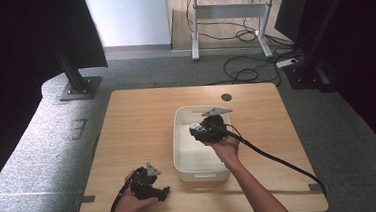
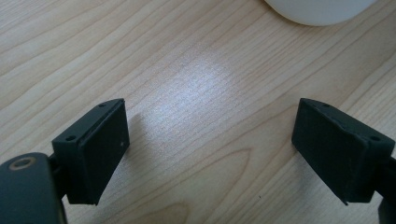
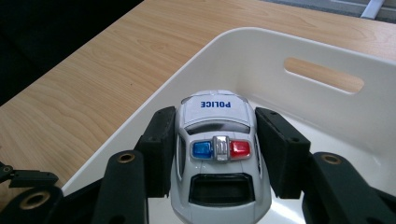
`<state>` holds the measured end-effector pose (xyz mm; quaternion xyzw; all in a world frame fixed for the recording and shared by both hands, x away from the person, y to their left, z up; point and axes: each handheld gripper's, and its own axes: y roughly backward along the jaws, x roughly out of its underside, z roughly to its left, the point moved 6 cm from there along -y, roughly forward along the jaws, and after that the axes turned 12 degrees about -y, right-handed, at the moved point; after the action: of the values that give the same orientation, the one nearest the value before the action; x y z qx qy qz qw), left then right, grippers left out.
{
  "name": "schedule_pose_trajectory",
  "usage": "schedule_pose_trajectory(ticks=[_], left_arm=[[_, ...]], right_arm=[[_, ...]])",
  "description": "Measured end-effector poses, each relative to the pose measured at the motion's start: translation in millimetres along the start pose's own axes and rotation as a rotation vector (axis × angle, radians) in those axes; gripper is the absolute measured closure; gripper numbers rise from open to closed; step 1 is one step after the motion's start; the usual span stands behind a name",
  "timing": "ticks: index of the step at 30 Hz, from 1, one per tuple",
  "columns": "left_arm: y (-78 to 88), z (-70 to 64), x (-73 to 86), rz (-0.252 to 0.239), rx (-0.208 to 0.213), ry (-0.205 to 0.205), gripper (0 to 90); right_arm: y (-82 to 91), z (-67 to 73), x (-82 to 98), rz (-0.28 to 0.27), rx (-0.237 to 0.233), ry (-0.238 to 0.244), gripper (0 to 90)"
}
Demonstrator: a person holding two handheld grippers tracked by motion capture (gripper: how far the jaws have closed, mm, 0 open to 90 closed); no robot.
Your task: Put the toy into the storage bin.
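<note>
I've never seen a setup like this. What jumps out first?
A white toy police car with blue and red roof lights, pinched between the right gripper's jaws, held over the white bin on the wooden table. Near the table's front edge, the left gripper hangs open over bare wood.

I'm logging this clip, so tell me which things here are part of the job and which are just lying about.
In the job:
toy police car, clamped in the right gripper
white bin beneath it

Lying about:
left gripper, open on the table
desk and floor cables
</note>
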<state>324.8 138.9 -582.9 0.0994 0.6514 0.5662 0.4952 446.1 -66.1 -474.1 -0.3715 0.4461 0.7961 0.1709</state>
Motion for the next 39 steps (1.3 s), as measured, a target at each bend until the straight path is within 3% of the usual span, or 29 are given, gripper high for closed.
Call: schedule_pose_trajectory(ticks=[9, 10, 15, 18, 22, 25, 39], left_arm=[[0.0, 0.0, 0.1, 0.001, -0.001, -0.002, 11.9], [0.0, -0.1, 0.0, 0.001, -0.001, -0.001, 11.9], [0.3, -0.6, 0.2, 0.0, 0.001, -0.004, 11.9], [0.2, -0.5, 0.2, 0.001, 0.005, -0.003, 11.9], [-0.1, -0.7, -0.2, 0.001, 0.005, -0.004, 11.9], [-0.2, -0.9, -0.4, 0.001, 0.006, -0.003, 11.8], [-0.7, -1.5, -1.0, 0.0, 0.009, -0.007, 11.8]], right_arm=[[-5.7, 0.0, 2.5, 0.021, 0.02, 0.014, 50.5], [-7.5, 3.6, 2.6, 0.025, 0.034, 0.045, 50.4], [-9.4, 12.1, 0.8, 0.016, 0.003, 0.033, 50.4], [-12.4, 11.7, 1.2, 0.028, 0.035, 0.06, 50.4], [-16.3, 17.0, 1.4, 0.035, 0.031, 0.067, 50.4], [-18.1, 18.4, 1.0, 0.037, 0.014, 0.049, 50.4], [-41.0, 8.4, 10.1, 0.09, 0.055, 0.032, 50.4]])
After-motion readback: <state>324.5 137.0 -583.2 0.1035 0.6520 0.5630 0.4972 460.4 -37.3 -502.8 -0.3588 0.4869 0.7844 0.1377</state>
